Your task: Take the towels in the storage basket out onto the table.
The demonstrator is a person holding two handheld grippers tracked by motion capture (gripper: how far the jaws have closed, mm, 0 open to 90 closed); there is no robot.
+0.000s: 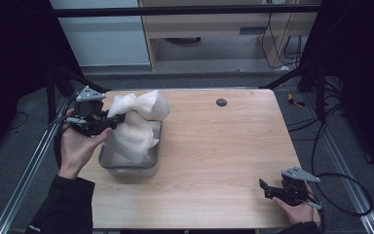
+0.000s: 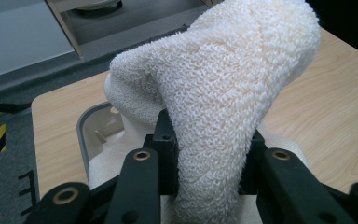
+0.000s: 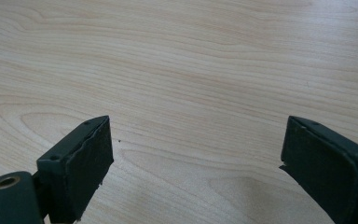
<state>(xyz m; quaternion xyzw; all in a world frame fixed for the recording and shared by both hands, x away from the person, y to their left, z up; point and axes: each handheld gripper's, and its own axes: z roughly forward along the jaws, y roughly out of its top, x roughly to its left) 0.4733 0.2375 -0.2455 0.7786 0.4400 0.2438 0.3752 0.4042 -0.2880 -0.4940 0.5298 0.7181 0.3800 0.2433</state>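
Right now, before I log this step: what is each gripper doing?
Left gripper: shut on the white towel, above the grey bin.
Right gripper: open, holding nothing.

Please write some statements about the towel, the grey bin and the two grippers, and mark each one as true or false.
1. The left gripper is shut on the white towel. True.
2. The towel lies flat on the table. False: it hangs from the gripper, with its lower part in the grey bin.
3. The right gripper has open jaws with nothing between them. True.
4. The right gripper is over the bin. False: it is at the near right corner of the table.
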